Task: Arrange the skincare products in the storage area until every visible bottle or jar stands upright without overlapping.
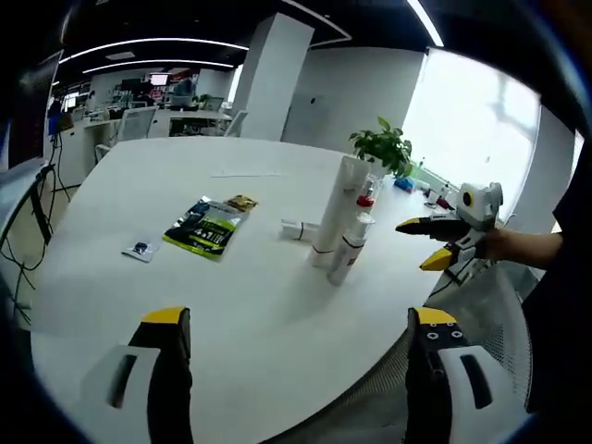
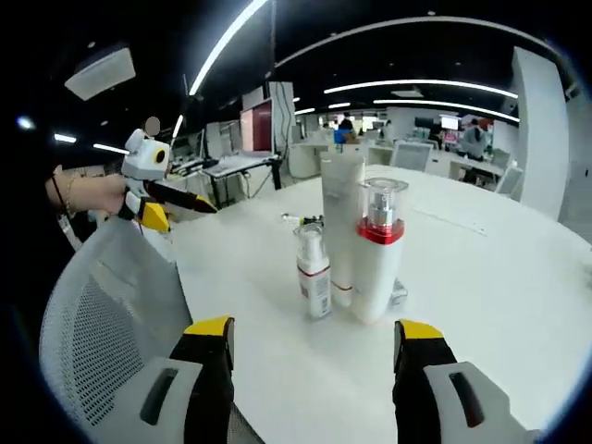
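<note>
Bottles are standing upright in a tight cluster on the white table (image 2: pixel 518 305): tall tube (image 2: pixel 340 217), red-collared pump bottle (image 2: pixel 379 250), small pump bottle (image 2: pixel 314 270). Left gripper (image 1: pixel 296 361) and right gripper (image 2: pixel 310 370) are hovering with jaws wide, holding nothing, probably judging which bottles are overlapping.

From my left gripper view, the red-collared pump bottle (image 1: pixel 367 197) is mostly hidden behind the tall white tube (image 1: pixel 337 211), and the sachet (image 1: pixel 141 249) at nine o'clock is too small to read.
</note>
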The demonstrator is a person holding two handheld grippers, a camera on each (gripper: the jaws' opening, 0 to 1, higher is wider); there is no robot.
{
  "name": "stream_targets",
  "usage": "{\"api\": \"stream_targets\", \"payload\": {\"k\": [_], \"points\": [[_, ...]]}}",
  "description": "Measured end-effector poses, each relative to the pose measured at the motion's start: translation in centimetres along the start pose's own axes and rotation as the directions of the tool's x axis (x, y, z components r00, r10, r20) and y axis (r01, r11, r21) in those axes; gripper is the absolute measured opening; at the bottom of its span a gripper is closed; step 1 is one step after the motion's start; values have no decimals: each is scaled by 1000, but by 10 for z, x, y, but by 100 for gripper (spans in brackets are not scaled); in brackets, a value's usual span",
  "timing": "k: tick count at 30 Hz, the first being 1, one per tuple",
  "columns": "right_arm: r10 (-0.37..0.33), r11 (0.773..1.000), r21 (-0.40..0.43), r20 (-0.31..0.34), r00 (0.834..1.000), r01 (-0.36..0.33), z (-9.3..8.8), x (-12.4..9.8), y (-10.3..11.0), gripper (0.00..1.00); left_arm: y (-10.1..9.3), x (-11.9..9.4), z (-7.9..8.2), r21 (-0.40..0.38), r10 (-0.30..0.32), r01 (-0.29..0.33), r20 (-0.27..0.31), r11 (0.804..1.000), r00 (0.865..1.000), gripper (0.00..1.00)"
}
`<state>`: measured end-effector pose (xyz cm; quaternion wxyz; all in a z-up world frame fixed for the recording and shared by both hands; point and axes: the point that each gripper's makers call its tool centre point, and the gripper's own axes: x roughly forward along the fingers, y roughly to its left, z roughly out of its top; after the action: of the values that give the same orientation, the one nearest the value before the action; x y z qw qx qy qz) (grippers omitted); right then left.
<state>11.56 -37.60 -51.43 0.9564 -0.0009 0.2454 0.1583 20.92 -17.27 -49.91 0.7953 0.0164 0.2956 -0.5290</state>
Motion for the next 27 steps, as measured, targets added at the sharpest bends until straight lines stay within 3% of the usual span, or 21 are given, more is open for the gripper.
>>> {"api": "stream_targets", "payload": {"k": [7, 11, 13, 18, 24, 27], "points": [[-29, 999, 33, 29, 999, 28, 8, -10, 7, 79, 4, -7, 3, -14, 6, -5, 21, 1000, 1000, 88], [-39, 997, 65, 44, 998, 36, 10, -15, 11, 82, 6, -14, 8, -23, 13, -12, 51, 1000, 999, 98], [-51, 995, 86, 56, 997, 46, 8, -16, 10, 84, 7, -18, 8, -17, 14, -13, 54, 1000, 998, 98], [-98, 988, 125, 93, 991, 86, 10, -18, 8, 100, 8, -20, 6, -18, 18, -17, 48, 1000, 999, 99], [-96, 988, 131, 93, 991, 84, 8, -18, 10, 99, 6, -19, 3, -38, 2, -1, 34, 999, 999, 99], [-102, 986, 141, 93, 990, 89, 7, -18, 8, 99, 6, -19, 7, -53, 7, -4, 57, 999, 998, 99]]}}
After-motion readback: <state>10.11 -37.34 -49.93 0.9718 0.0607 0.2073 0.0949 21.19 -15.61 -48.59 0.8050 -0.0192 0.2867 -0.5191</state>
